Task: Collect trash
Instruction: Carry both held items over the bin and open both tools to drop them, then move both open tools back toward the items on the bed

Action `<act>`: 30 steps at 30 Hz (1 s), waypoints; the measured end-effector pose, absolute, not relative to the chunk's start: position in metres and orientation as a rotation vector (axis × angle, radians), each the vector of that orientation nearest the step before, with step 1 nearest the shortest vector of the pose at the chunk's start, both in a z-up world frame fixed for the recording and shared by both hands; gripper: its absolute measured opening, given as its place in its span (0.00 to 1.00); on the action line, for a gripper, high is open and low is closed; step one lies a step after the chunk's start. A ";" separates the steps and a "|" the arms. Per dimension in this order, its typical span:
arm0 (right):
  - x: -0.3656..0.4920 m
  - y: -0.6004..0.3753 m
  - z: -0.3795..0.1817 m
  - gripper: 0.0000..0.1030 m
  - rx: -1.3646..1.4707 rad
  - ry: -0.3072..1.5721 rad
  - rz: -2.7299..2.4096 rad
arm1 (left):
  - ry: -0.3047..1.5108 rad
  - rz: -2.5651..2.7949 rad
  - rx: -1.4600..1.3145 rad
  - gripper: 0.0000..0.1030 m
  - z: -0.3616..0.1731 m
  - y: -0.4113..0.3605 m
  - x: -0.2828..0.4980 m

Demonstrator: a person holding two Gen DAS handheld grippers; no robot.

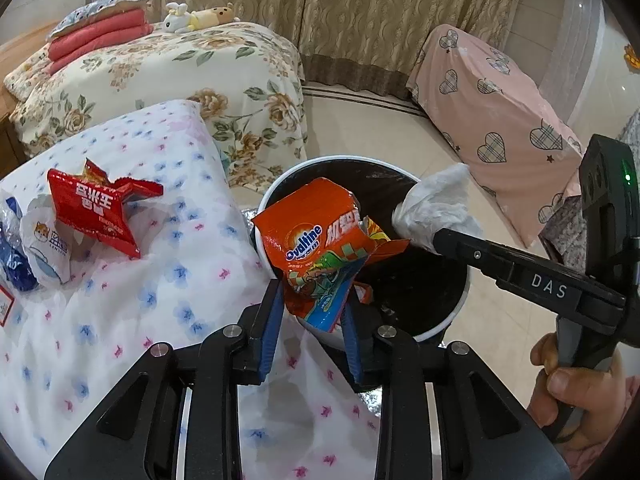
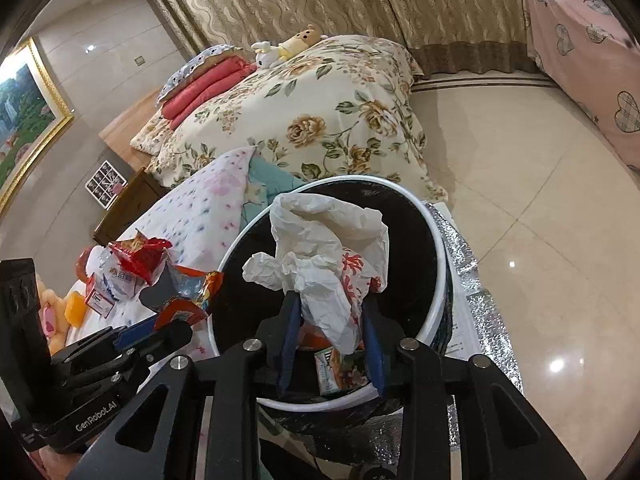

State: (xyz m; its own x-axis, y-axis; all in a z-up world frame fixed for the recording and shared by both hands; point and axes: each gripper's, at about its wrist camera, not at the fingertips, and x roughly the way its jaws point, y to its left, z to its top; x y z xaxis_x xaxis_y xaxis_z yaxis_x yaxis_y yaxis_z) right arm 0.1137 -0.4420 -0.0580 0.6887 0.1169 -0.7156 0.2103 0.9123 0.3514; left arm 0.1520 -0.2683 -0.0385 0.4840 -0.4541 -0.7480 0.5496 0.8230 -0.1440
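The left gripper [image 1: 310,312] points down over a round bin [image 1: 440,324] with a white rim and a black inside. Between its blue pads is a shiny orange Ovaltine wrapper [image 1: 320,248], all crinkled. The pads stand a little apart and sit close on both sides of the wrapper's bottom end; I cannot tell if they still squeeze it.

The right gripper [image 2: 330,336] also tilts down over the same bin. A soft, wrinkly white plastic bag [image 2: 324,252] with a red flower print sticks up between its blue pads, hanging over the bin's dark hole. Its pads are partly apart, and I cannot tell if they pinch the bag. A bare hand [image 1: 576,384] grips its handle.

Beside the bin is a bed sheet with tiny blue and pink flowers [image 1: 168,280]. On it lie a torn red snack bag [image 1: 96,208] and a white wrapper [image 1: 46,248].
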 end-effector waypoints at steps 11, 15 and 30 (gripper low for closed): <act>0.108 -0.440 -0.055 0.76 0.470 0.793 -0.043 | 0.867 -0.577 0.066 0.58 -0.038 -0.246 0.146; 0.107 -0.433 -0.054 0.78 0.482 0.790 -0.032 | 0.865 -0.553 0.029 0.61 -0.038 -0.228 0.141; 0.112 -0.377 -0.048 0.84 0.450 0.792 0.076 | 0.876 -0.415 -0.092 0.65 -0.047 -0.147 0.128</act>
State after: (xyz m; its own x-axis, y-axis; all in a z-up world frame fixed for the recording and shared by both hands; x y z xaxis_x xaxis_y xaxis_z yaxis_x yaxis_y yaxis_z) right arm 0.1116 -0.3772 -0.0484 0.7050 0.2317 -0.6702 0.1002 0.9031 0.4176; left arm 0.1283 -0.1468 -0.0467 0.5659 -0.3896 -0.7266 0.3151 0.9166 -0.2460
